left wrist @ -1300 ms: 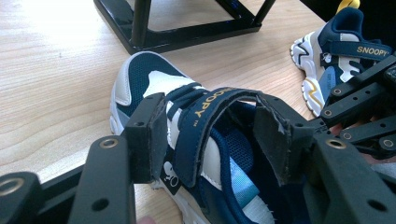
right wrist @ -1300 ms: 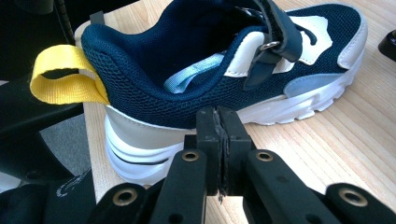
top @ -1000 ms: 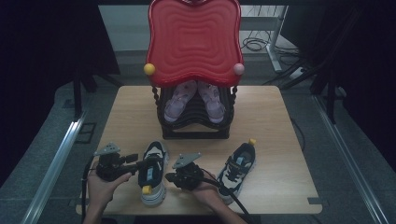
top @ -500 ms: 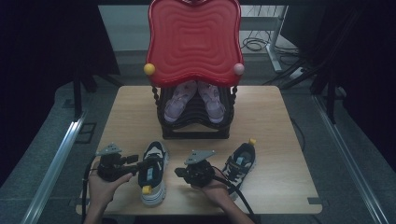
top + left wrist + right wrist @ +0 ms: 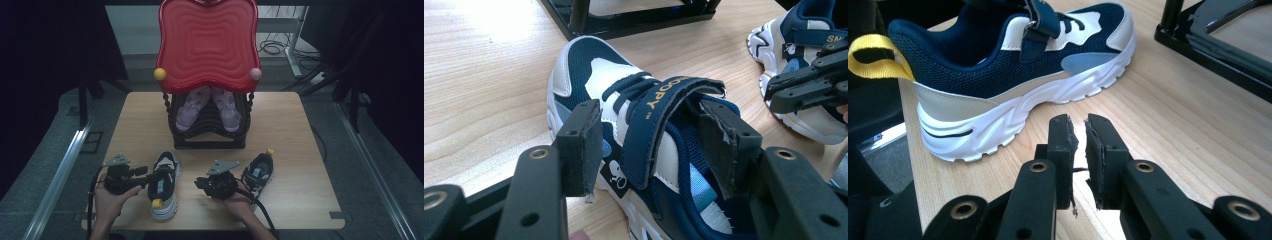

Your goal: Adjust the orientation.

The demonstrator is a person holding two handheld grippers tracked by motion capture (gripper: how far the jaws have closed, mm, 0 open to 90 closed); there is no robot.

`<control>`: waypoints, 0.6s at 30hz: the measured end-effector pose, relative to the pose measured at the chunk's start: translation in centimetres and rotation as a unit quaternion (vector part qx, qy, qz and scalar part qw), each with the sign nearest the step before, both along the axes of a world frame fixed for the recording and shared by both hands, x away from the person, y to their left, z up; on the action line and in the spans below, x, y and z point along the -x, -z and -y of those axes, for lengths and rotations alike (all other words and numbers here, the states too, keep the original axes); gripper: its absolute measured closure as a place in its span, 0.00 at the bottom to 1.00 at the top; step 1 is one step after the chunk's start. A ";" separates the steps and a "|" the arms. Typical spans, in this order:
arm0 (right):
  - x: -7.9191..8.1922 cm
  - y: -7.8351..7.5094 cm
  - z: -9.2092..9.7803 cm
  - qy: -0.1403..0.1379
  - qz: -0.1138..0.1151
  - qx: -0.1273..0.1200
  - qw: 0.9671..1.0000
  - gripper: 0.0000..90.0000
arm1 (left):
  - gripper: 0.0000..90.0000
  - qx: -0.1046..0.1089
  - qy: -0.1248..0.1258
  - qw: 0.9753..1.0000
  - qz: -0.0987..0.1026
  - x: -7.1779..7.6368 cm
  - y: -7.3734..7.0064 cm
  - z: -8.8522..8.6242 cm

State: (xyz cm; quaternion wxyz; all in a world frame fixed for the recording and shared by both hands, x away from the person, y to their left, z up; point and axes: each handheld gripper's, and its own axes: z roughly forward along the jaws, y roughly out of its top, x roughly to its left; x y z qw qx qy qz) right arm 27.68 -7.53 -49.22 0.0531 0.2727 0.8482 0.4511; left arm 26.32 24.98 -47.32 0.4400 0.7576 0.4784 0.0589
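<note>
Right now the near shoe (image 5: 162, 187) — navy and white with a yellow heel loop — sits on the front left part of the table (image 5: 295, 125), toe pointing away from me toward the black rack (image 5: 207, 137). Through the left gripper view I see my left gripper (image 5: 649, 145) spread wide around that same shoe (image 5: 639, 145): one jaw stands beside the outer side of the upper, the other sits over the open mouth of the shoe, and the lifted navy strap (image 5: 659, 115) arches between them. Whether either pad actually touches the fabric, I cannot tell; the jaws are not closed on it. From the high view the left gripper (image 5: 145, 176) reaches in from the shoe's left side. My right gripper (image 5: 200, 183) is in the gap between the two shoes, and the right gripper view shows it (image 5: 1082, 135) pinched almost fully together with just a thin slit between the pads, holding nothing, low over bare wood, looking at the near shoe (image 5: 1013, 65) side-on. The second shoe (image 5: 257, 172) — the matching one — lies just to the right of my right hand (image 5: 235, 197). Farther back, a pair of pink shoes (image 5: 207, 107) rests on the rack beneath a big red wavy tray (image 5: 207, 45).
</note>
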 end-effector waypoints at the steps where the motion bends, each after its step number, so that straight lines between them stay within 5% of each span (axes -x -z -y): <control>1: 0.0 -0.1 0.1 0.002 0.003 -0.001 1.000 0.90 | 0.49 0.000 0.000 1.000 0.000 0.0 0.0 0.0; 18: -0.1 -0.8 1.9 0.027 0.017 -0.020 0.999 0.79 | 0.49 0.002 -0.003 1.000 0.002 0.1 -0.1 -0.2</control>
